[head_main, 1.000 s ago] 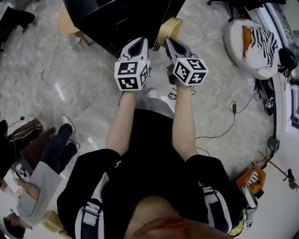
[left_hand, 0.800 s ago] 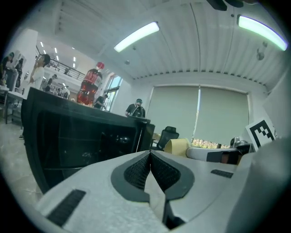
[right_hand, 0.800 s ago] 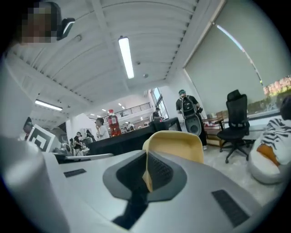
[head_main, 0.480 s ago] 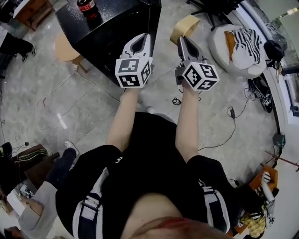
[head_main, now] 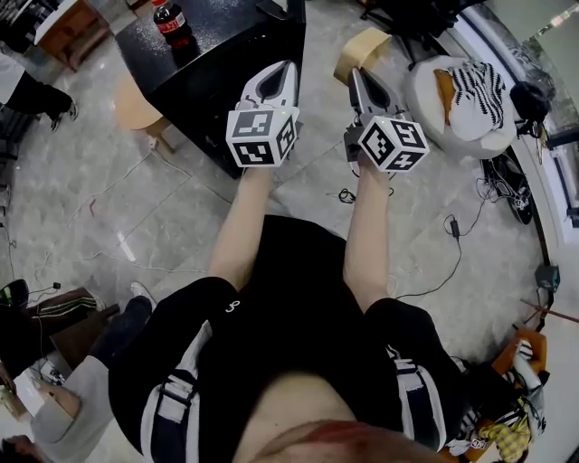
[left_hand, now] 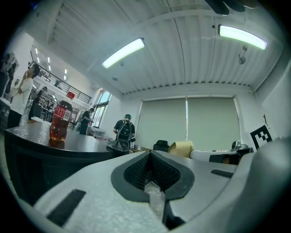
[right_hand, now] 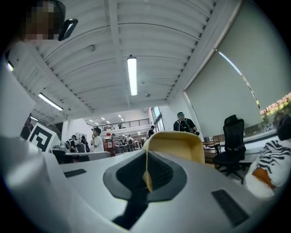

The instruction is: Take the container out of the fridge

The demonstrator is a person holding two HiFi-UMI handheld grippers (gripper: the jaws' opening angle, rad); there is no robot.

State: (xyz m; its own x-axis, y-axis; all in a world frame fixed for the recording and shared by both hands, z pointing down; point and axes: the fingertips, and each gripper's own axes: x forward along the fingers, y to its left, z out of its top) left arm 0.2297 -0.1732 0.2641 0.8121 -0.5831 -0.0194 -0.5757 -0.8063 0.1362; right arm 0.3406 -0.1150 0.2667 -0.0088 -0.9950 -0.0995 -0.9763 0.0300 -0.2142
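Note:
No fridge or container shows in any view. In the head view my left gripper (head_main: 280,68) is held out at chest height over the edge of a black table (head_main: 208,63), jaws shut with nothing between them. My right gripper (head_main: 356,74) is beside it, also shut and empty, pointing toward a tan chair (head_main: 360,45). The left gripper view shows its shut jaws (left_hand: 151,157) level with the tabletop (left_hand: 54,143). In the right gripper view the jaws (right_hand: 147,159) are shut in front of the tan chair (right_hand: 178,144).
A cola bottle (head_main: 169,20) (left_hand: 60,122) stands on the black table. A round wooden stool (head_main: 134,98) sits left of the table. A white beanbag with a striped cloth (head_main: 463,86) lies at the right, cables (head_main: 448,240) run over the floor, and a person (head_main: 86,371) sits lower left.
The view has swung forward: the black table and the cola bottle have come into sight. Both grippers stay shut and side by side, now slightly farther out.

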